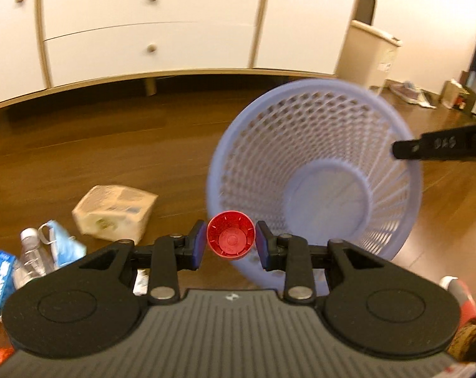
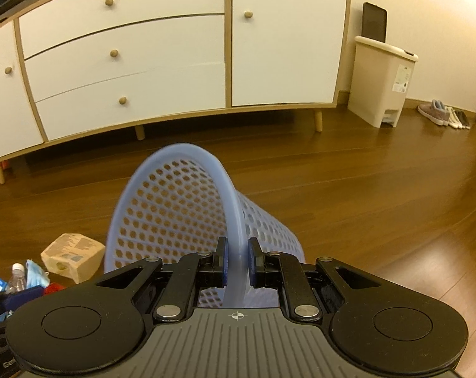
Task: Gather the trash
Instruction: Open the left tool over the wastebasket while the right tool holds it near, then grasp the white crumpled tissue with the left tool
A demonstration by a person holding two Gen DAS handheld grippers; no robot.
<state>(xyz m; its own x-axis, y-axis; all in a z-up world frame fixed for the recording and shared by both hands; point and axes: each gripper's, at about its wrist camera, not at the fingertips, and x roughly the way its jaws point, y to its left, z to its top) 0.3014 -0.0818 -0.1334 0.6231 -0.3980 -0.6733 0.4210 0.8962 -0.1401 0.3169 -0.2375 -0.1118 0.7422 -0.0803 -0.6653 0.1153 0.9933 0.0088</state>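
Left gripper (image 1: 231, 242): fingers pinch a red cup (image 1: 231, 239) from both sides, its closed base facing the camera and its mouth pointing forward.
Right gripper (image 2: 237, 261): pads pressed onto the rim of the blue mesh basket (image 2: 174, 208), one inside the wall and one outside, holding it tipped over.
Key relation: the basket mouth (image 1: 316, 170) opens toward the left gripper; the cup sits just at the lower left edge of the rim, so the opening lies forward and to the right of it.
Cup's axis: roughly in line with the fingers, pointing about the way the basket gapes.
Nearer hand: the left, already carrying the cup; the right only steadies the basket.
Basket contents: looks empty.
Remaining trash: crumpled paper carton (image 1: 115, 215), clear bottle (image 1: 31, 258), blue mask (image 1: 63, 245) and blue box (image 1: 0, 278) on the floor at left.
Hard to make out: the basket is motion-blurred; the cup's mouth is hidden; the items at the left and right edges are cut off.
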